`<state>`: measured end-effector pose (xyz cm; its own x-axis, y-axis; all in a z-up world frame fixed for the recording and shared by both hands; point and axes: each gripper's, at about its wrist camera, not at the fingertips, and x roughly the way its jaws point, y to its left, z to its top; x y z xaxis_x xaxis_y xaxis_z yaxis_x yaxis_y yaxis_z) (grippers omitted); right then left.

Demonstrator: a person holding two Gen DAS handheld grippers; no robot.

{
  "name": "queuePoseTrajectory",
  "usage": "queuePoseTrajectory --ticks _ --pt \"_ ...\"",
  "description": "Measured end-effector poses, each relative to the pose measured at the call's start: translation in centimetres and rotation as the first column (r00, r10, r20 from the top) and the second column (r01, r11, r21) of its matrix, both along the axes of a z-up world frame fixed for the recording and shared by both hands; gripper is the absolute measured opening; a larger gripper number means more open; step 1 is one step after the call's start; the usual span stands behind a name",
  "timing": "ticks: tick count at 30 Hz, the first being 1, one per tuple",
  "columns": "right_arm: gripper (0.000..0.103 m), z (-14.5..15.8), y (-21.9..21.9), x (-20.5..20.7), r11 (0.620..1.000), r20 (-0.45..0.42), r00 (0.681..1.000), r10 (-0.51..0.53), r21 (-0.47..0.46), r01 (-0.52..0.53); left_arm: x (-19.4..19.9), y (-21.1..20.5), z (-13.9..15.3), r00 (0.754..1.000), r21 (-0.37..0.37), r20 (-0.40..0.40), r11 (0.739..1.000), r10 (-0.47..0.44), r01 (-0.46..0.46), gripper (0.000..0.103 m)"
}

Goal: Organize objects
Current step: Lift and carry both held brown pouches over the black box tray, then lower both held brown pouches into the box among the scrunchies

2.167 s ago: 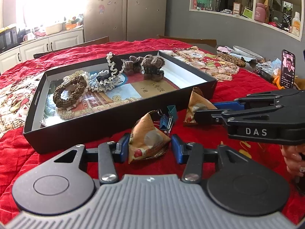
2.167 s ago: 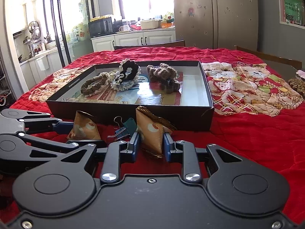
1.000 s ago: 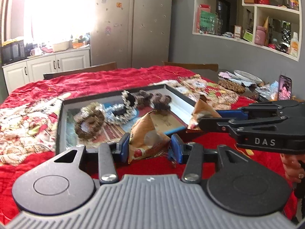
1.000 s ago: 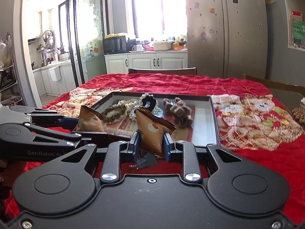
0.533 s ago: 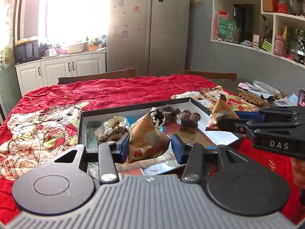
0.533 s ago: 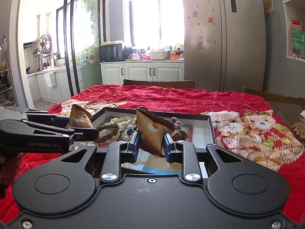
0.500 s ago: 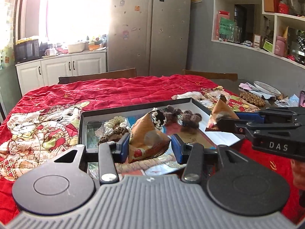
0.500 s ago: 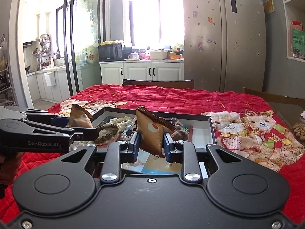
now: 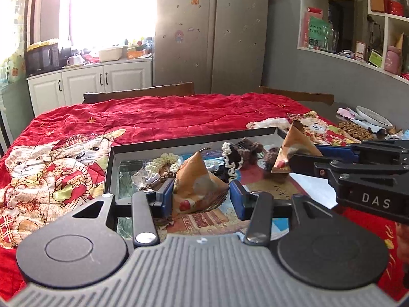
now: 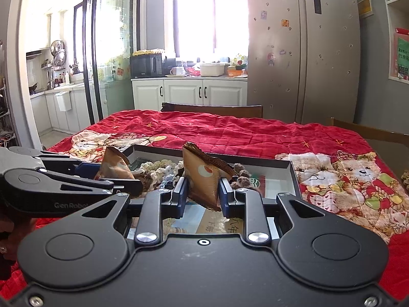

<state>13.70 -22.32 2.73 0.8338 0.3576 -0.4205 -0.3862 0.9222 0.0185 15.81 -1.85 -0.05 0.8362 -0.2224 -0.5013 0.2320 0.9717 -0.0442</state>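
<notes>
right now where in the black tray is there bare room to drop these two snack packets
The black tray is bare at its right end, the white floor past the brown knitted pieces. The near strip over the printed sheet is also free. The left and middle are crowded with the crocheted scrunchies.

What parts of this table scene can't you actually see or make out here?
- Near end of the black tray: both views, hidden behind the claw bodies.
- Tray's printed lining: mostly covered by scrunchies and both snack packets.
- Shelf items: left view, too small to tell.
- Window: glare.
</notes>
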Motion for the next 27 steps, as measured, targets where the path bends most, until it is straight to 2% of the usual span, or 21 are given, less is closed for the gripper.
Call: queuePoseTrajectory --ticks 27 --pt "0.025 -3.8 0.2 4.6 0.999 -0.082 0.996 -0.032 0.001 0.032 2.5 -0.6 -2.3 0.999 0.06 -0.047 0.998 0.025 -0.022 0.05"
